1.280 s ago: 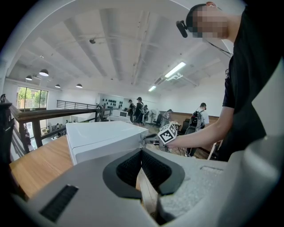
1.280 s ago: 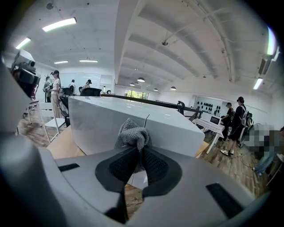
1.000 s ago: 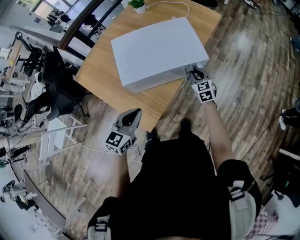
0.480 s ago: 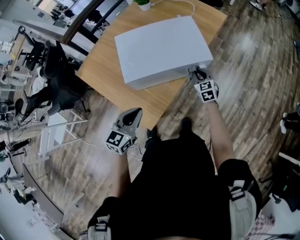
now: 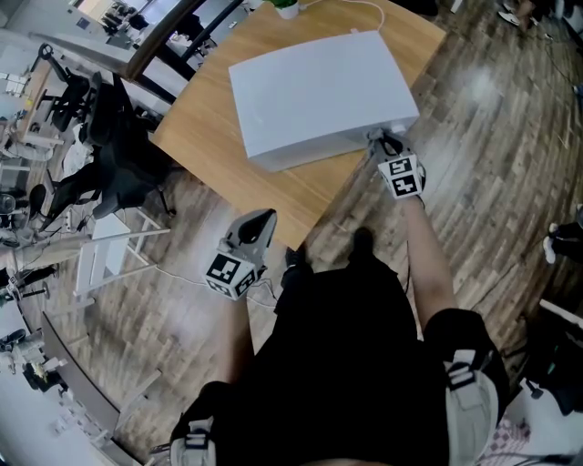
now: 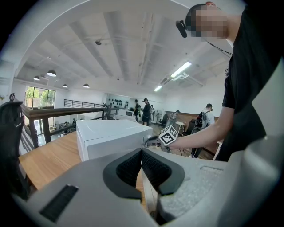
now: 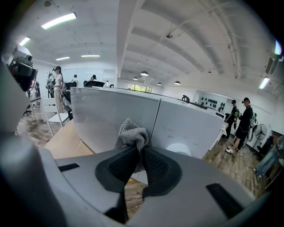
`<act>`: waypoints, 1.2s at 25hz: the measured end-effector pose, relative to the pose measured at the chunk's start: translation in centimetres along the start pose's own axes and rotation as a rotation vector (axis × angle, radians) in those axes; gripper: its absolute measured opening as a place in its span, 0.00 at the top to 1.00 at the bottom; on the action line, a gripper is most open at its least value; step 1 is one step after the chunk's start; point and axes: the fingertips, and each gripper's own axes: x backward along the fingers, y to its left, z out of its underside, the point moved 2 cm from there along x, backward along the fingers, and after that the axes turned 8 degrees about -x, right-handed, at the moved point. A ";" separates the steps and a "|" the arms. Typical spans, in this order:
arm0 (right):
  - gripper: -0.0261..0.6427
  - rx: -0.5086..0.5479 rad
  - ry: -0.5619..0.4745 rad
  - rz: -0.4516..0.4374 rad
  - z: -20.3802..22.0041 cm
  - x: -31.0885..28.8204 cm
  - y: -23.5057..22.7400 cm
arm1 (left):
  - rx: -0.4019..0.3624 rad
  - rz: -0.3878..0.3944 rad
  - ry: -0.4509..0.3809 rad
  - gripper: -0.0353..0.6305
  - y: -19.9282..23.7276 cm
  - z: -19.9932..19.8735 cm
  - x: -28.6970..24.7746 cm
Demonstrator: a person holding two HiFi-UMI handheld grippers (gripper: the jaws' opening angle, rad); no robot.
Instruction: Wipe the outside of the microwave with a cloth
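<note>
Wooden surface (image 5: pixel 196 123) stands ahead of me on the plank floor (image 5: pixel 492 127). Directly on it: a white microwave (image 5: pixel 319 91), close to the edge nearest me, and a small potted plant (image 5: pixel 285 7) at the far edge, behind the microwave.

microwave (image 5: pixel 319 86): white box, upright on the wooden counter (image 5: pixel 205 118), upper centre of the head view.
cloth (image 7: pixel 132 132): grey knit, bunched, pinched between the right gripper (image 7: pixel 140 150) jaws, touching the microwave's front beside the door seam.
</note>
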 end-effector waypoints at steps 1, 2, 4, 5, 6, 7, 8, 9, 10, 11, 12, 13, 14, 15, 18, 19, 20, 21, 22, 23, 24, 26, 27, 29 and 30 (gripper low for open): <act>0.91 0.000 0.001 -0.003 0.0 -0.1 0.2 | 0.002 -0.002 0.000 0.94 0.1 0.0 0.2; 0.91 0.000 0.003 -0.006 0.0 -0.1 0.5 | 0.005 -0.005 0.000 0.94 0.1 0.1 0.4; 0.91 0.004 0.005 -0.013 0.0 -0.4 1.1 | 0.008 -0.011 0.000 0.94 0.3 0.2 0.8; 0.91 0.008 0.006 -0.018 0.0 -0.5 1.4 | 0.009 -0.014 0.000 0.94 0.3 0.2 0.9; 0.91 0.011 0.007 -0.022 0.0 -0.6 1.7 | 0.008 -0.016 -0.001 0.94 0.4 0.3 1.1; 0.91 0.013 0.008 -0.026 -0.1 -0.6 2.0 | 0.006 -0.017 -0.001 0.94 0.4 0.3 1.3; 0.91 0.015 0.009 -0.030 -0.1 -0.7 2.3 | 0.007 -0.020 -0.001 0.94 0.4 0.3 1.5; 0.91 0.016 0.009 -0.034 -0.1 -0.8 2.5 | 0.011 -0.023 0.001 0.94 0.4 0.4 1.7; 0.91 0.018 0.010 -0.039 -0.1 -0.8 2.8 | 0.015 -0.027 0.002 0.94 0.5 0.5 1.9; 0.91 0.020 0.011 -0.044 -0.2 -0.9 3.2 | 0.018 -0.032 0.003 0.94 0.5 0.5 2.1; 0.91 0.023 0.011 -0.051 -0.3 -1.0 3.5 | 0.018 -0.035 0.002 0.94 0.6 0.6 2.3; 0.91 0.026 0.011 -0.057 -0.3 -1.1 3.9 | 0.017 -0.038 0.001 0.94 0.6 0.6 2.4; 0.91 0.028 0.011 -0.063 -0.4 -1.2 4.3 | 0.017 -0.041 0.000 0.94 0.7 0.6 2.6; 0.91 0.030 0.011 -0.069 -0.4 -1.4 4.7 | 0.019 -0.044 0.000 0.94 0.8 0.7 2.8; 0.91 0.032 0.009 -0.086 -0.6 -1.8 5.9 | 0.021 -0.053 -0.003 0.94 0.9 0.8 3.2; 0.91 0.034 0.008 -0.093 -0.7 -1.9 6.3 | 0.023 -0.057 -0.003 0.94 0.9 0.8 3.4; 0.91 0.035 0.009 -0.101 -0.8 -2.0 6.8 | 0.025 -0.060 -0.002 0.94 1.0 0.9 3.7; 0.91 0.036 0.009 -0.108 -0.8 -2.1 7.2 | 0.025 -0.064 -0.003 0.94 1.0 1.0 3.9; 0.91 0.037 0.010 -0.114 -0.9 -2.3 7.7 | 0.024 -0.067 -0.003 0.94 1.1 1.1 4.2; 0.91 0.039 0.010 -0.119 -0.9 -2.4 8.1 | 0.022 -0.070 -0.003 0.94 1.2 1.1 4.4; 0.91 0.040 0.011 -0.125 -0.9 -2.5 8.4 | 0.022 -0.074 -0.002 0.94 1.3 1.2 4.6; 0.91 0.043 0.012 -0.134 -1.1 -2.7 9.1 | 0.027 -0.081 0.000 0.94 1.4 1.2 5.0; 0.91 0.045 0.012 -0.139 -1.2 -2.8 9.4 | 0.029 -0.085 0.000 0.94 1.5 1.3 5.3; 0.91 0.048 0.012 -0.147 -1.4 -2.9 10.1 | 0.030 -0.090 0.001 0.94 1.6 1.3 5.8; 0.91 0.047 0.012 -0.151 -1.4 -2.9 10.5 | 0.035 -0.094 0.004 0.94 1.7 1.4 6.1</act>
